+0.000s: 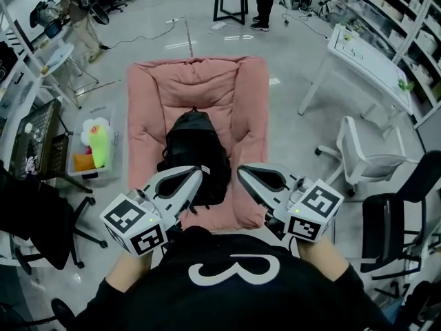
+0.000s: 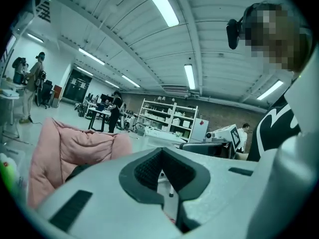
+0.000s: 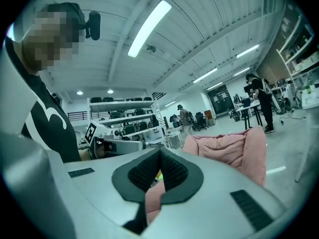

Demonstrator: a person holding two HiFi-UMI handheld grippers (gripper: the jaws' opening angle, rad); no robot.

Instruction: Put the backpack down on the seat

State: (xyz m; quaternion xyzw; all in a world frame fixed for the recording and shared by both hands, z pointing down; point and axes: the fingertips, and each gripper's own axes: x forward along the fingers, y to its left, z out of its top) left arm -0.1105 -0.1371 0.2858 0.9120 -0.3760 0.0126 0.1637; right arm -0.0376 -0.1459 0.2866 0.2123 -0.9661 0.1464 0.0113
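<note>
A black backpack (image 1: 196, 150) lies on the pink cushioned seat (image 1: 196, 81), its top towards the seat's back. My left gripper (image 1: 198, 173) hangs over the pack's near left corner, apart from it, jaws shut with nothing between them. On the other side my right gripper (image 1: 241, 171) hovers beside the pack's near right edge, also shut and empty. In the left gripper view the closed left gripper (image 2: 162, 151) points past the pink seat (image 2: 65, 148). The right gripper view shows the closed right gripper (image 3: 160, 152) with the seat (image 3: 229, 148) beyond it.
A clear bin of toys (image 1: 95, 147) stands left of the seat. Further left are a dark crate (image 1: 34, 140) and a black chair (image 1: 34, 219). To the right are a white chair (image 1: 365, 157), a black chair (image 1: 396, 219) and a white table (image 1: 368, 57). People (image 1: 76, 12) stand far back.
</note>
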